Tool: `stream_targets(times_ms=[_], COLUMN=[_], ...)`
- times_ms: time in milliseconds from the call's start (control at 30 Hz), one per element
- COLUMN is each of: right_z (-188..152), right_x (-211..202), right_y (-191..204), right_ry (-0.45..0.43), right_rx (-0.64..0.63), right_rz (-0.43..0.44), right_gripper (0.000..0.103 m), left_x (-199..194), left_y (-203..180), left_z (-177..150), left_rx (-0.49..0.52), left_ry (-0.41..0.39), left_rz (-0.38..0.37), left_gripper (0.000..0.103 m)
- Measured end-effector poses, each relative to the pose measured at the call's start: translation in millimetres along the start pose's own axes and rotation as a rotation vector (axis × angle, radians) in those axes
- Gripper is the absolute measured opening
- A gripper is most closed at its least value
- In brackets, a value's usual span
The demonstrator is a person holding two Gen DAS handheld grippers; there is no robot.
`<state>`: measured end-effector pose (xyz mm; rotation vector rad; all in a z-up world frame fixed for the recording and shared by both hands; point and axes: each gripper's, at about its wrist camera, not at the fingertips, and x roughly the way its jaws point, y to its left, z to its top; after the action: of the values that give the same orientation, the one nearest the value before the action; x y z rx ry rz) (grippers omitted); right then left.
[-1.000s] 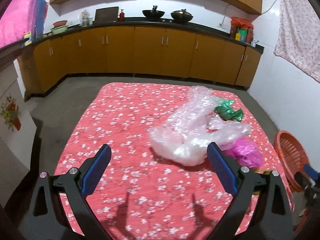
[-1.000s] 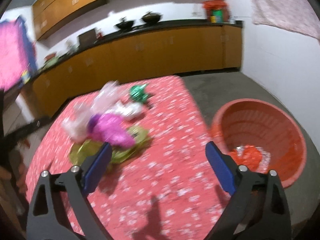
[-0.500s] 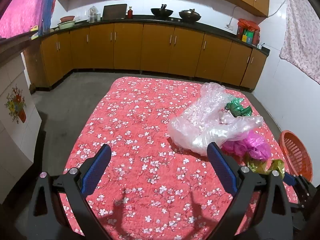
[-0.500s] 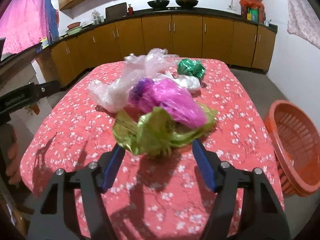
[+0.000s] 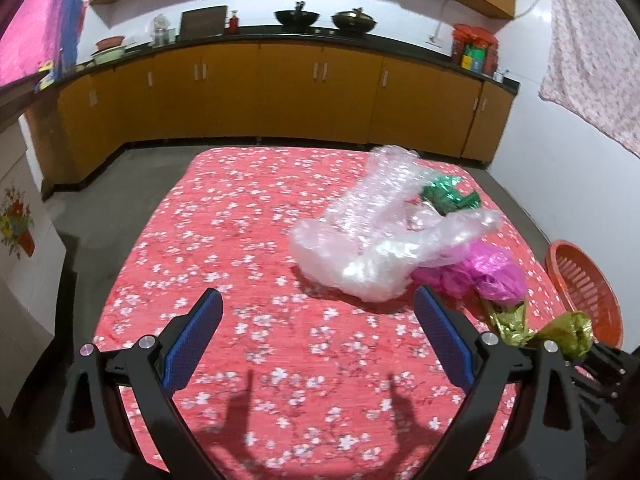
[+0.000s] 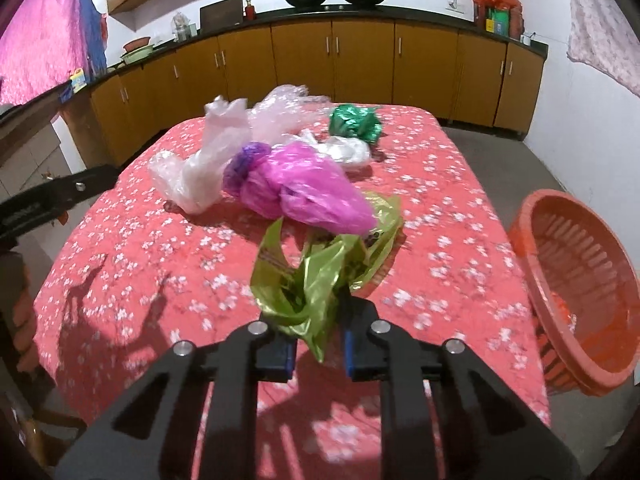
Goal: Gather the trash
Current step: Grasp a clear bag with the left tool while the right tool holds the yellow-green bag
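Two hand-held grippers work over a surface (image 5: 224, 264) covered in a red floral cloth. My right hand-held gripper (image 6: 318, 354) has just closed its jaws and now pinches a tail of the yellow-green plastic wrapper (image 6: 320, 276), which sits at my six o'clock on the near edge. Beyond it, toward twelve o'clock, lie a magenta bag (image 6: 304, 192), a clear plastic bag (image 6: 200, 172) and a green foil wad (image 6: 354, 122). An orange basket (image 6: 576, 280) stands off the surface at three o'clock, already holding some scraps. My left hand-held gripper (image 5: 316, 340) hangs with its jaws wide apart and nothing between them. The pinch looks thin, so I judge it best to lift slowly, keep the jaws tight, clear the magenta bag touching the wrapper, then swing right and release only above the basket's mouth.
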<state>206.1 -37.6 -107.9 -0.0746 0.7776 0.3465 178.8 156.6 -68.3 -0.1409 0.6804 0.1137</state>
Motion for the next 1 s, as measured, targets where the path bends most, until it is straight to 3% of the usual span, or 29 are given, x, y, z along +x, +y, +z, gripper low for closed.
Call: stream_targets(times_ms=[400,667,767,1000], right_z=[-5,-3,-5,-3], right_x=[-15,-10,-9,-10], right_y=[-57,-77,-79,-81], right_ry=[-0.012,-0.003,-0.001,-0.009], right_rx=[0.105,0.151,0.161,0.172], right_rz=[-0.064,-0.064,-0.063,-0.058], right_gripper=[0.018,0.018,0.018,0.018], left_x=[24,43,48,43], left_y=[-57,-84,-87,-83], left_z=[3,11,12,14], left_rx=[0.142,0.192,0.204,0.205], left_ry=[-0.014,-0.006,0.012,0.014], left_rz=[0.005,-0.001,-0.017,-0.052], left_gripper=[0.095,0.082,0.056,0.018])
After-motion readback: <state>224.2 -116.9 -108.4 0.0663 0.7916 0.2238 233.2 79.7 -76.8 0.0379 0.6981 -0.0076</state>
